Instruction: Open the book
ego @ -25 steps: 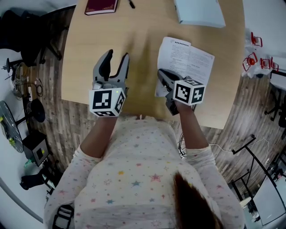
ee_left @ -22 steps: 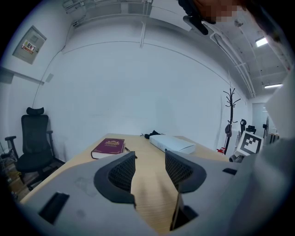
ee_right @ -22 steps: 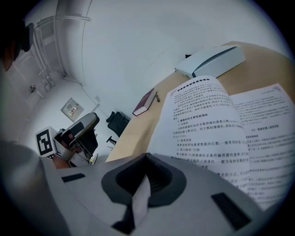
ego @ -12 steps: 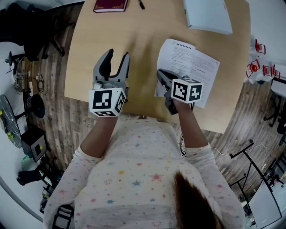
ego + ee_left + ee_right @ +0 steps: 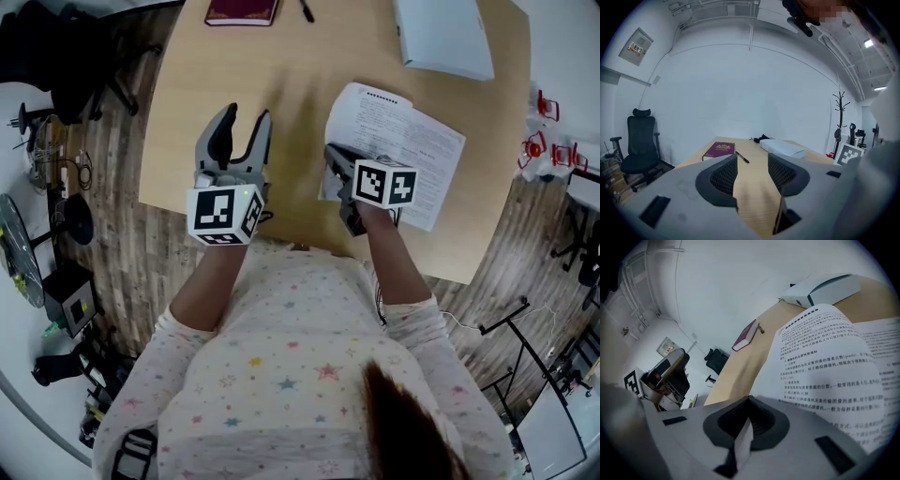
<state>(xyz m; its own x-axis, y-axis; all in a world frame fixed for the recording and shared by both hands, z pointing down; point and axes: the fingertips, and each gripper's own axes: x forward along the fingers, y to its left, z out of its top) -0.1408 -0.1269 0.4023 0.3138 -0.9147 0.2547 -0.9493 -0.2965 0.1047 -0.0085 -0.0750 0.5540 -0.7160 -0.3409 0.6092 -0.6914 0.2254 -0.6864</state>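
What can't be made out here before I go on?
- Head view: the right gripper covers the near-left corner of the open book.
- Right gripper view: how many leaves are pinched; the jaws cover the page edge.
- Head view: maroon book and white box are cut off by the top edge.

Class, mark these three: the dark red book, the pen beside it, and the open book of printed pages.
dark red book (image 5: pixel 719 149), left gripper view, centre of cover.
pen (image 5: pixel 742 157), left gripper view, mid-barrel.
open book (image 5: pixel 417 150), head view, bare printed page.
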